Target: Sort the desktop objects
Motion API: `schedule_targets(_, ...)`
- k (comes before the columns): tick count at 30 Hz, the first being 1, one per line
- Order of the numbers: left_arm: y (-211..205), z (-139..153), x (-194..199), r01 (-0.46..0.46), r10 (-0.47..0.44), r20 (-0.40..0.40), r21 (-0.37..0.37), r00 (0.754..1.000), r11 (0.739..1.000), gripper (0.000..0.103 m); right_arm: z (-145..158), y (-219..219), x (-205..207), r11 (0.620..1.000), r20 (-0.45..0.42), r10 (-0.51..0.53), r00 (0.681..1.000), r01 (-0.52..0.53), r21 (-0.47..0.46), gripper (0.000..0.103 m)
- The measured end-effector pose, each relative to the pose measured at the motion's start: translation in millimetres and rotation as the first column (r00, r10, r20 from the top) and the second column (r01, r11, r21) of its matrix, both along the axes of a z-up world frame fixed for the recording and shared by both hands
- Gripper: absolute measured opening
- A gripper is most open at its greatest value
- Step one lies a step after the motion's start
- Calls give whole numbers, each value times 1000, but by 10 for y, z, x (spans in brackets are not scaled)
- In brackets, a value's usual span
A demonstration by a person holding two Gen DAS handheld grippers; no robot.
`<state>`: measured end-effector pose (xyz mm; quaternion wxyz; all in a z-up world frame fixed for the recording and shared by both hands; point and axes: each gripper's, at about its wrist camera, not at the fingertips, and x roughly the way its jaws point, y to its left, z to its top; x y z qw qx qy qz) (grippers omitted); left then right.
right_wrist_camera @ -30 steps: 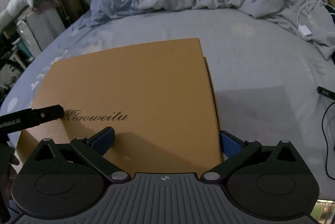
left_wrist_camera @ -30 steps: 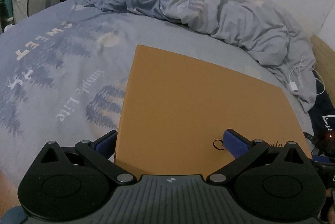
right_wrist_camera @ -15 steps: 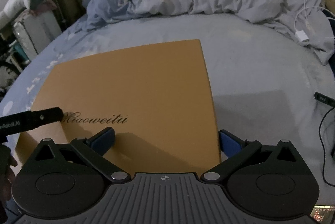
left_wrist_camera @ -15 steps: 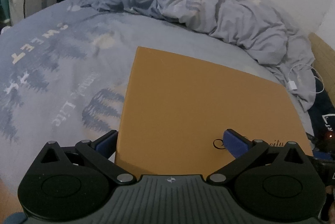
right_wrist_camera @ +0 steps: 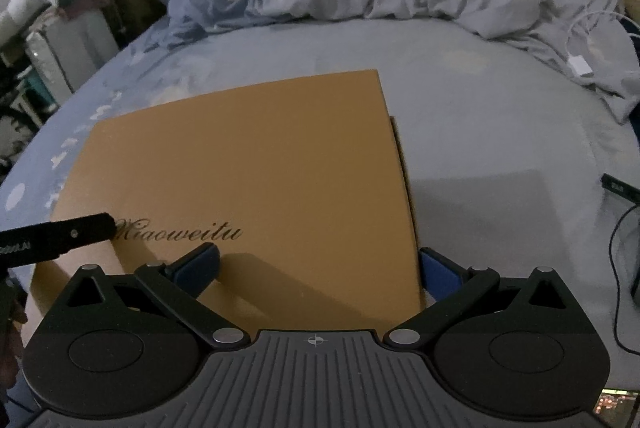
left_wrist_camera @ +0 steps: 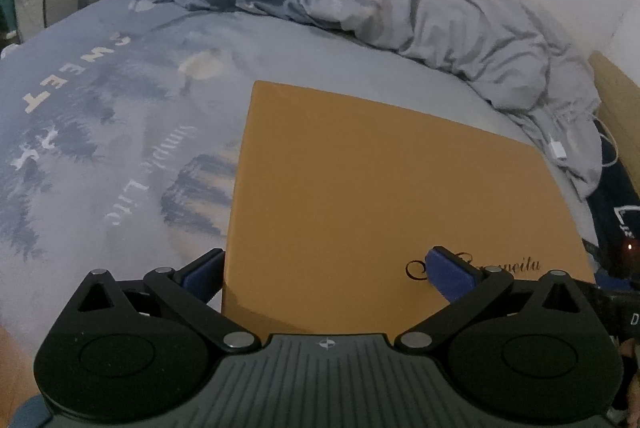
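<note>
Both views barely shifted; left gripper (left_wrist_camera: 326, 268) and right gripper (right_wrist_camera: 318, 264) gape, straddling box (left_wrist_camera: 380, 196) corners

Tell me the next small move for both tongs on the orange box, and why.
Probably close both together on the lid edge. The left tongs and right tongs are open, each straddling a near corner of the orange box, which lies flat on the bed sheet; nothing is gripped.

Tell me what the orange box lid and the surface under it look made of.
The orange box lid looks like matte paperboard: flat, sharp-edged, no glare, with glossy dark script printed on it. The bed sheet beneath is soft printed fabric, probably cotton, though that is uncertain: it shows gentle wrinkles and woven-looking lettering.
</note>
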<state>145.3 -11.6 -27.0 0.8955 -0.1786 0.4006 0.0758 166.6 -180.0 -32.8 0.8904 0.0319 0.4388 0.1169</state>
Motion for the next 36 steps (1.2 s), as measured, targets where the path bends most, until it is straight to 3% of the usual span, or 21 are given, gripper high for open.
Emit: schedule_targets(36, -44, -323, 120, 48, -47, -63, 15, 997, 999, 103, -448, -78, 112, 1000, -65, -10, 998, 10, -5, 103)
